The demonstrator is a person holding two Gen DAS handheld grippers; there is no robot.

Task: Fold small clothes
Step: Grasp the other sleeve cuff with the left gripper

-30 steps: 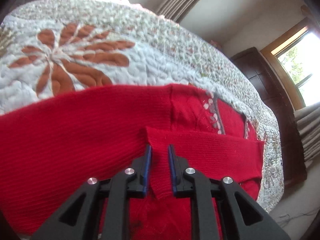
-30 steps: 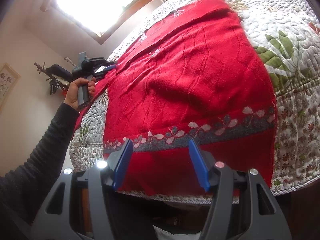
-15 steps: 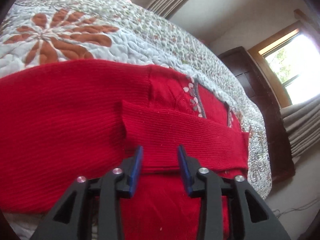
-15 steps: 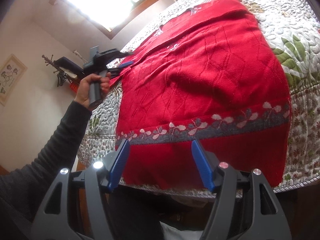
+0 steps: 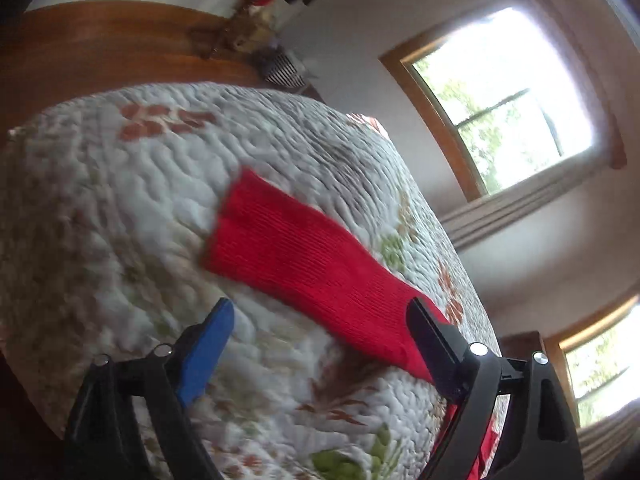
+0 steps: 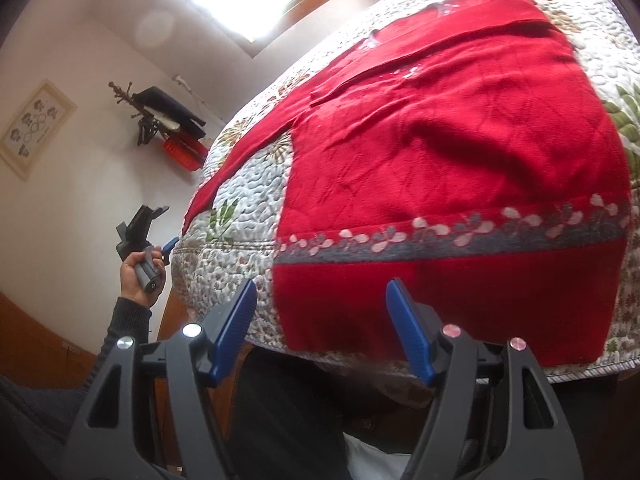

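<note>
Right wrist view: nearest, at 6 o'clock, the right gripper point(image 6: 322, 328) hangs with its blue-padded fingers point(image 6: 236, 326) spread wide and nothing between them, just off the near edge of the bed. Beyond it the red sweater point(image 6: 460, 152) lies flat on the floral quilt point(image 6: 248, 196), its hem at the bed's edge and a grey band with pale flowers point(image 6: 460, 236) running across just above the hem. One sleeve point(image 6: 240, 156) stretches out toward 10 o'clock across the quilt. At 9 o'clock a hand point(image 6: 138, 276) in a dark sleeve holds the left gripper point(image 6: 166, 248) clear of the bed's corner. Farther off at 10 o'clock, a framed picture point(image 6: 34, 128) hangs on the wall

In the left wrist view, blurred, the left gripper point(image 5: 320, 340) has its fingers far apart, one blue pad point(image 5: 206, 352) at 7 o'clock, empty. Past them the sleeve's point(image 5: 304, 268) cuff end lies on the quilt point(image 5: 120, 208), pointing toward 11 o'clock. A wooden headboard point(image 5: 120, 40) sits beyond at 11 o'clock, a window point(image 5: 508, 96) at 2 o'clock
</note>
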